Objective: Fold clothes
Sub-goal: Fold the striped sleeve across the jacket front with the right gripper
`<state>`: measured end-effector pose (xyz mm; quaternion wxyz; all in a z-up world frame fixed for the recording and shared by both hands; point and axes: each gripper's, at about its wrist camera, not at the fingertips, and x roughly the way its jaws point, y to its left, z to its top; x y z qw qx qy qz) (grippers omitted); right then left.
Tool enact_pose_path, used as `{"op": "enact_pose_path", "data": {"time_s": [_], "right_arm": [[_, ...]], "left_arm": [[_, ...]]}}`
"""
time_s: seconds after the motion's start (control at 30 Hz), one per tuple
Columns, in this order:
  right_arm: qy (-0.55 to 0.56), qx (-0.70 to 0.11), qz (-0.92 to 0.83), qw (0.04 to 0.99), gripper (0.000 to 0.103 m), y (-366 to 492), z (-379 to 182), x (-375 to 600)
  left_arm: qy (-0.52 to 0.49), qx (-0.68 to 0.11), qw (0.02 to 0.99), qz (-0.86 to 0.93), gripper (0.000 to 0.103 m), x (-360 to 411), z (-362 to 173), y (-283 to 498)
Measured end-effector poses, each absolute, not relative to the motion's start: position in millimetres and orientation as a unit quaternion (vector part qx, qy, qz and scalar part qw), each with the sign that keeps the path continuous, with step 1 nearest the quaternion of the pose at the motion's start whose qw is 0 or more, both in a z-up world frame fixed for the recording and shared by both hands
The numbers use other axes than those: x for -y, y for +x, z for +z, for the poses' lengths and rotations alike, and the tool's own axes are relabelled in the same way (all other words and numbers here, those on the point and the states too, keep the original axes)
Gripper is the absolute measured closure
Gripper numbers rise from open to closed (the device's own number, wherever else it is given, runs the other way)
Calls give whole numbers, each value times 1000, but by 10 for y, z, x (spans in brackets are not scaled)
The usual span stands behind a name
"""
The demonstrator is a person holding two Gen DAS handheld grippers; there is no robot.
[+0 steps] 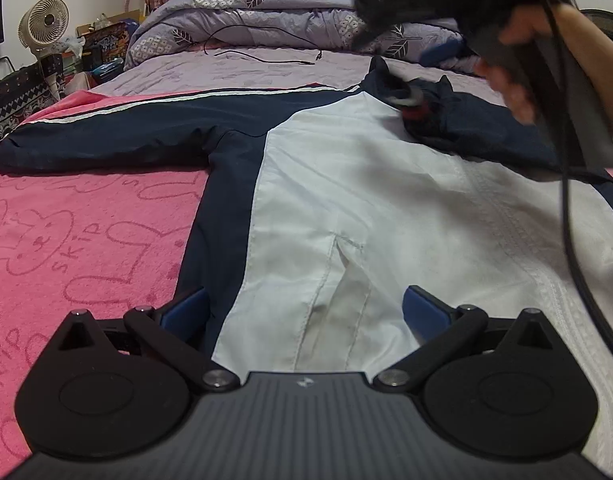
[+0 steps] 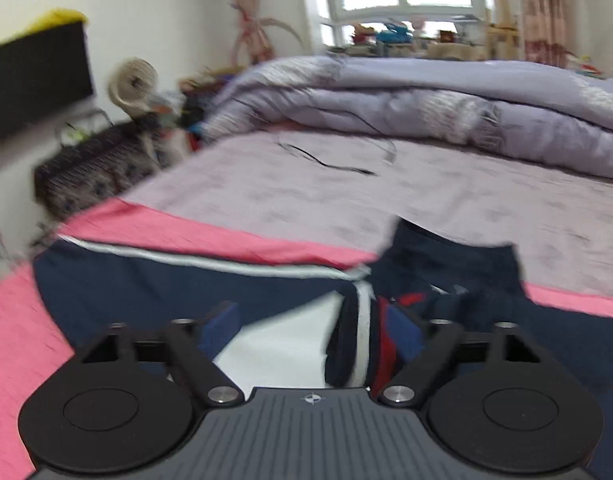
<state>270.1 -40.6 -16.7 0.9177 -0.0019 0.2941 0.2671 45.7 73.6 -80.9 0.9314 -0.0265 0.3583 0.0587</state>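
Observation:
A navy and white jacket (image 1: 346, 184) lies flat on a pink rabbit-print blanket (image 1: 66, 240) on the bed. One sleeve (image 1: 106, 128) stretches out to the left. The other sleeve is folded across the chest, and its striped cuff (image 1: 410, 100) rests near the collar. My left gripper (image 1: 304, 312) stands open low over the white front panel near the hem, with nothing between its fingers. My right gripper (image 2: 312, 328) is open above the chest, and the red, white and navy cuff (image 2: 370, 340) lies loose beside its right finger. A hand (image 1: 514, 88) holds that gripper at the upper right of the left wrist view, blurred.
A folded lavender quilt (image 1: 290, 20) fills the far end of the bed, with a black cable (image 1: 262, 56) on the lilac sheet in front of it. A white fan (image 1: 46, 24) and boxes stand off the bed's left side. A black cord (image 1: 566, 200) hangs at the right.

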Motion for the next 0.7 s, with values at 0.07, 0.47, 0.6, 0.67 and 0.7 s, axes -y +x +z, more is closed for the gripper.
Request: {"op": "enact_pose_path", "data": {"time_s": [0.07, 0.47, 0.6, 0.67, 0.7], "right_arm": [[-30, -284, 240, 928, 17, 2635, -142, 376], [-231, -314, 105, 915, 82, 2898, -1016, 26], [-182, -251, 101, 945, 84, 2705, -651, 88], [-186, -224, 134, 947, 84, 2564, -459, -31], [-191, -219, 155, 944, 84, 2485, -396, -118]], "left_arm": [[-28, -357, 932, 57, 0, -741, -812, 456], [-32, -350, 935, 49, 0, -758, -822, 456], [-35, -348, 936, 47, 0, -763, -824, 455], [-35, -348, 936, 46, 0, -764, -824, 458], [-35, -347, 936, 46, 0, -764, -824, 459]]}}
